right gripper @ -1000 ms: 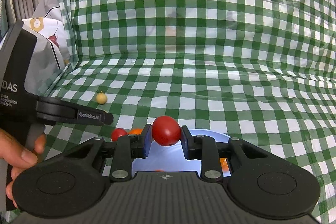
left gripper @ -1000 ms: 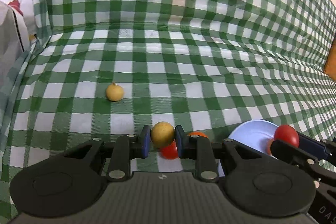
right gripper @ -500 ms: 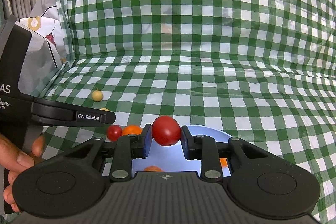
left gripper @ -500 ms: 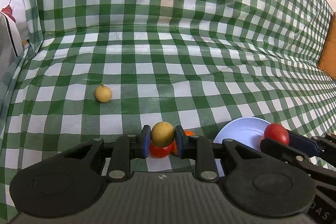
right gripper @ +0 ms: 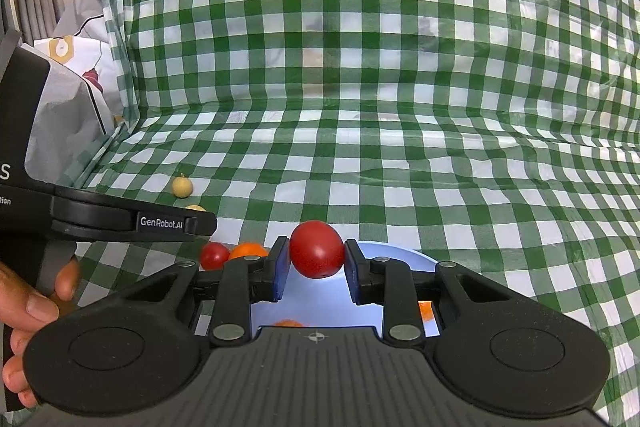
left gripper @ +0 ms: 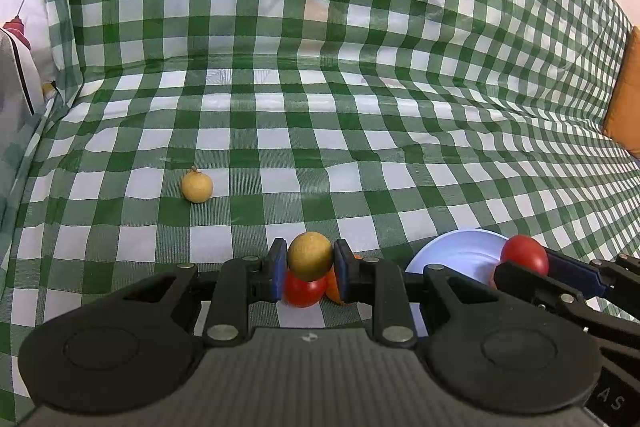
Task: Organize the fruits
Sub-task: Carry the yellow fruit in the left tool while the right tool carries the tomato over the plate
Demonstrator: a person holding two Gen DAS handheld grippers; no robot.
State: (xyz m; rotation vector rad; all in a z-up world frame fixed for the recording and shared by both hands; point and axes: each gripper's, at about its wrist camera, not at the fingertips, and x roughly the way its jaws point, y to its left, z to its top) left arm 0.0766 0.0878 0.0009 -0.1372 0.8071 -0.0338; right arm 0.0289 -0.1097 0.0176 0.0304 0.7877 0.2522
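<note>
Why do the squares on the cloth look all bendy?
Both views use fisheye lenses, so straight lines curve. In the left wrist view the cloth checks bow most near the edges; in the right wrist view they also curve, with soft glare up top. The tomato looks sharp.

Ur tablecloth [left gripper: 360, 155] looks like glossy plastic w/ wrinkles, tomato [right gripper: 317, 249] is smooth n shiny, plate [right gripper: 400, 259] prob matte plastic, longan [left gripper: 197, 187] dull-skinned.

Black gripper body hides most of the pale blue plate [right gripper: 404, 257]; orange fruits [right gripper: 290, 323] inside barely peek out.
</note>
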